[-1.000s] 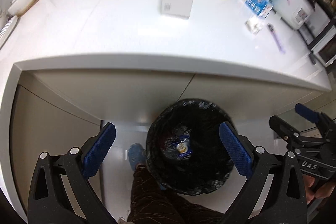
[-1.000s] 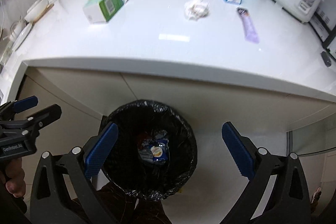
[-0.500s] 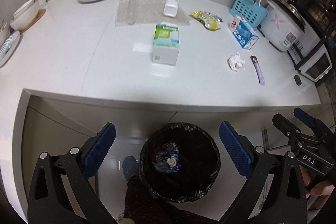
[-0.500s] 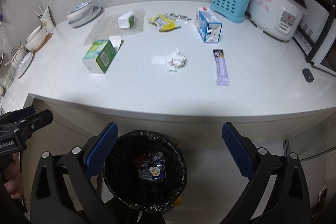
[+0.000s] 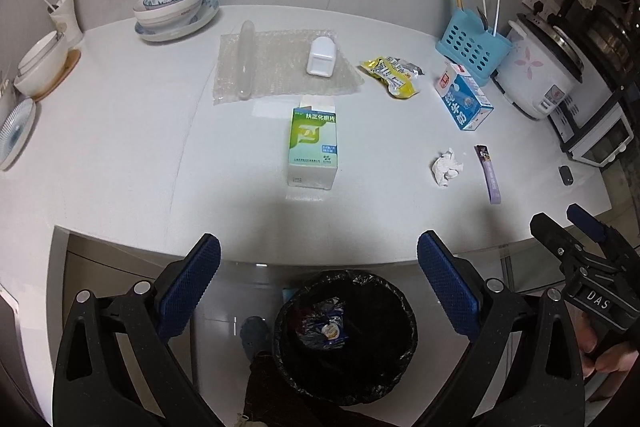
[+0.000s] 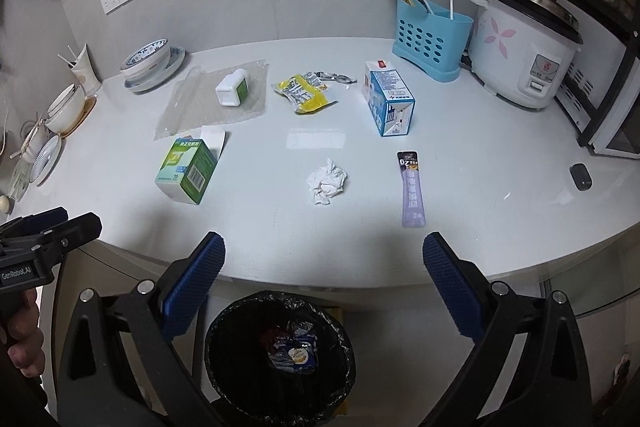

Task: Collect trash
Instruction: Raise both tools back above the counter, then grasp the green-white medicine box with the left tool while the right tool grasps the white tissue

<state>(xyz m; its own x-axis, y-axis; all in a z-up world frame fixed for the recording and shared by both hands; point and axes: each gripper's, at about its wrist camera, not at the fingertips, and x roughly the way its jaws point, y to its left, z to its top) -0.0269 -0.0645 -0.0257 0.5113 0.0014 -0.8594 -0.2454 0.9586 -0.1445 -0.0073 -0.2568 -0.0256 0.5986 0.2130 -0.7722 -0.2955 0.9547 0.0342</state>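
On glossy counter (image 6: 480,163), crumpled tissue (image 6: 327,181), cardboard cartons

Both the left hand-held gripper (image 5: 318,283) and the right hand-held gripper (image 6: 323,285) now sit higher and farther back from the bin (image 6: 280,355), which looks smaller, while much more of the surface (image 5: 160,155) shows.
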